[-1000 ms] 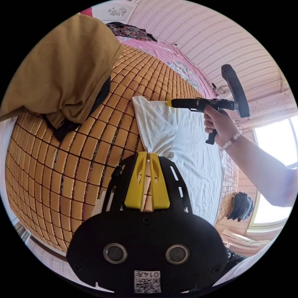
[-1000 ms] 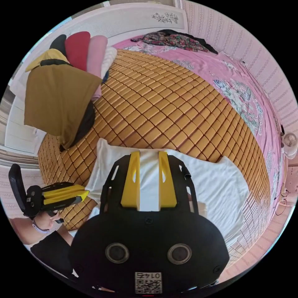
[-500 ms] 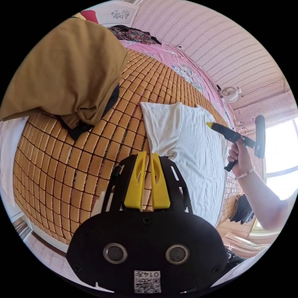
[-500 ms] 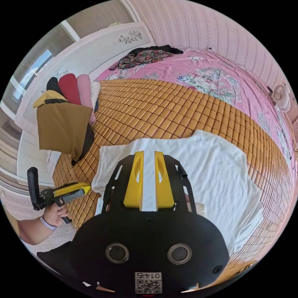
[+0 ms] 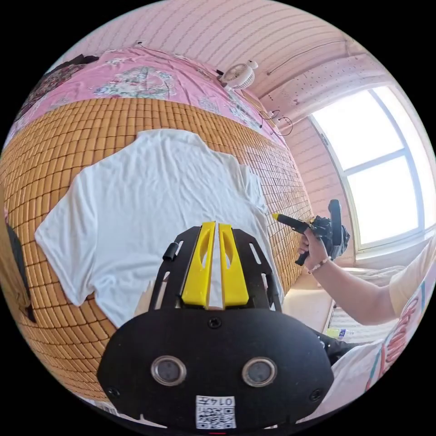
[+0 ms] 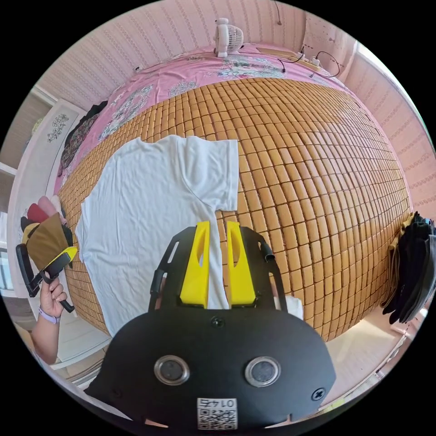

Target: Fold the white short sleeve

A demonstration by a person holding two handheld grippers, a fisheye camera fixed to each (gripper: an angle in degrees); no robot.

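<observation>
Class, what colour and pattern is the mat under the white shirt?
The mat is orange-tan, a grid of small tiles; clearest in the right gripper view, under the white shirt.

Both views look down from above — sharing the white shirt [image 5: 150,200].

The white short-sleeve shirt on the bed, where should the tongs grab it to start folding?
Probably by a sleeve. The white short-sleeve cotton shirt lies spread flat on the woven bamboo mat, so only its edges can be pinched. The sleeve by the right tongs sticks out sideways with a free hem; come in low from the bare mat side.
</observation>
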